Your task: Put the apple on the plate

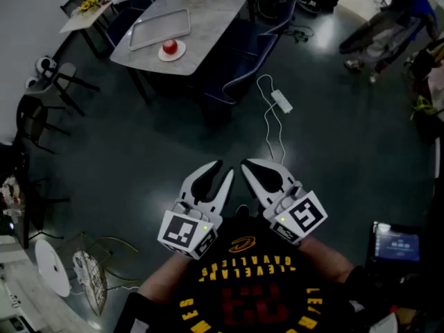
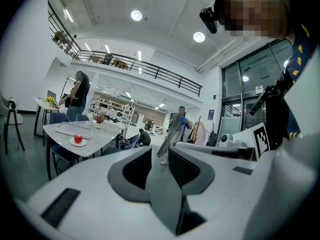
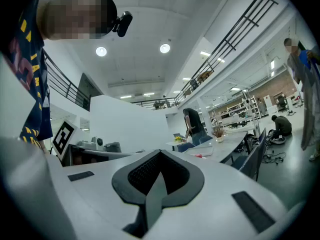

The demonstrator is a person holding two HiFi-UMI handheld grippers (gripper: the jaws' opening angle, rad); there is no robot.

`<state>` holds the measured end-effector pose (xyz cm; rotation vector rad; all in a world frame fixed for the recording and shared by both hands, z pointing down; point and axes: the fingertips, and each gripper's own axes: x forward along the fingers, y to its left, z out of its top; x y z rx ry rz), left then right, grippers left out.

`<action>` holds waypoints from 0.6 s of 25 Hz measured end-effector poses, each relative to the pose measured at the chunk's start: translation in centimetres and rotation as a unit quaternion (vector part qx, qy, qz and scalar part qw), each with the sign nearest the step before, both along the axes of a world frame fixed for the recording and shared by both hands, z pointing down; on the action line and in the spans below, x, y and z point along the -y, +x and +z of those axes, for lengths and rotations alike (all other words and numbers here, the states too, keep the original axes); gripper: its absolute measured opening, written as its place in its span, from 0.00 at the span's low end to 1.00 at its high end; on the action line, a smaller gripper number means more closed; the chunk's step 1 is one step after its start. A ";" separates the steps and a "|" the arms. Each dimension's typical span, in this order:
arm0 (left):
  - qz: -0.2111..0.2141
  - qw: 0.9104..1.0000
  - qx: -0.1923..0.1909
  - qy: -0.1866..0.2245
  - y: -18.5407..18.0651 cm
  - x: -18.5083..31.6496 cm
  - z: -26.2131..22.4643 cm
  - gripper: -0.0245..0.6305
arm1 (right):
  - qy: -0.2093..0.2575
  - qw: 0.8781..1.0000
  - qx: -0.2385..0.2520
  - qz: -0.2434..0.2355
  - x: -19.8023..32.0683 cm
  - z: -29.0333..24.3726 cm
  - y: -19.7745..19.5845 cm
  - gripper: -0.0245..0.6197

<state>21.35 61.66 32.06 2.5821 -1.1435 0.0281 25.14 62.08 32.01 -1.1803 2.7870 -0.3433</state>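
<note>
Sitting on plate (image 1: 182, 55), apple (image 1: 170, 46) well away across room on surface (image 1: 208, 19). Left hand-held gripper (image 1: 222, 169) slightly parted, empty; right hand-held gripper (image 1: 251, 164) tips together, empty. Apple likely firm, light, smooth-skinned, bruisable: grip gently across widest middle.

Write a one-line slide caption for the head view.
Red apple on white round plate, grey table; left gripper and right gripper far off.
</note>
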 end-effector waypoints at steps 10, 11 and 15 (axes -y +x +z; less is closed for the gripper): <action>-0.002 1.000 -0.018 -0.010 -1.8 0.2 0.7 0.20 | -0.013 1.000 0.028 0.000 0.5 0.2 -1.4 0.05; -0.004 1.000 -0.020 -0.012 -2.2 0.3 0.8 0.20 | -0.016 0.999 0.029 0.002 0.6 0.4 -1.7 0.05; -0.012 0.999 -0.024 -0.021 -4.3 1.5 1.0 0.20 | -0.031 0.999 0.013 0.003 1.9 1.1 -3.6 0.05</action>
